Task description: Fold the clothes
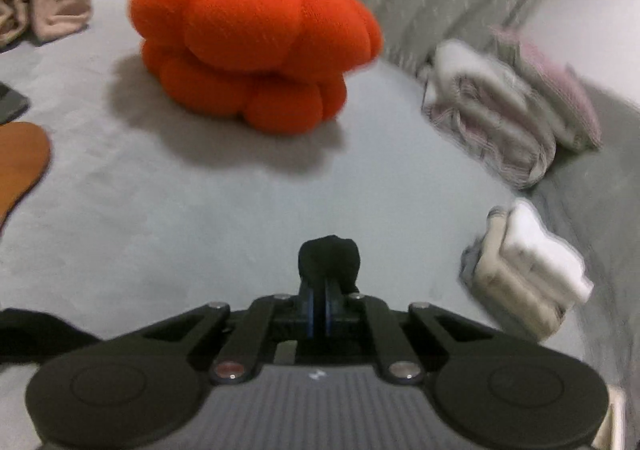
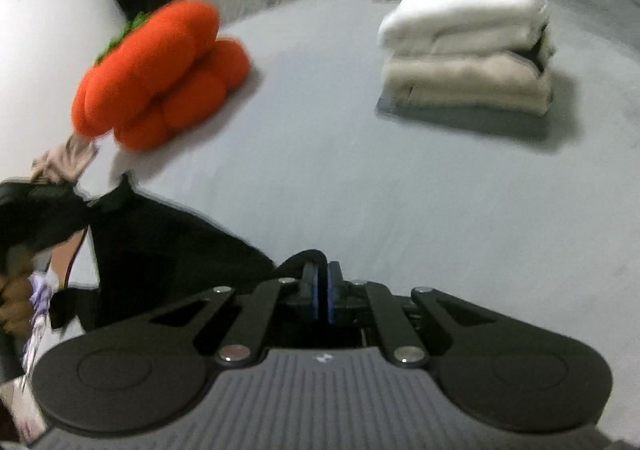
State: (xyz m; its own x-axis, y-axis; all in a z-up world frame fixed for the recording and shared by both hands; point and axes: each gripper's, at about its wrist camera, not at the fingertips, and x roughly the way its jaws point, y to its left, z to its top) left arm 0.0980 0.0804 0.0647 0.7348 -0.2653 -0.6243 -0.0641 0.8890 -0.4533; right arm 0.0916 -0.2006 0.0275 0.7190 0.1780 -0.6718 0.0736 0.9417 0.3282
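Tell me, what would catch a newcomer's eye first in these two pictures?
The bright orange pumpkin-shaped plush cushion with its green top, sitting on the grey bed surface, stands out at once. Off to the right sit neat stacks of folded white and cream clothes. Close to the cameras, the left gripper and the right gripper each pinch black fabric.

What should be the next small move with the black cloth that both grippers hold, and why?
Probably carry the black garment forward and lower it flat onto the bare grey bed surface. The left gripper and the right gripper are each shut on a bunch of it, the cloth hangs crumpled, and the space between the orange pumpkin cushion and the folded stack looks free.
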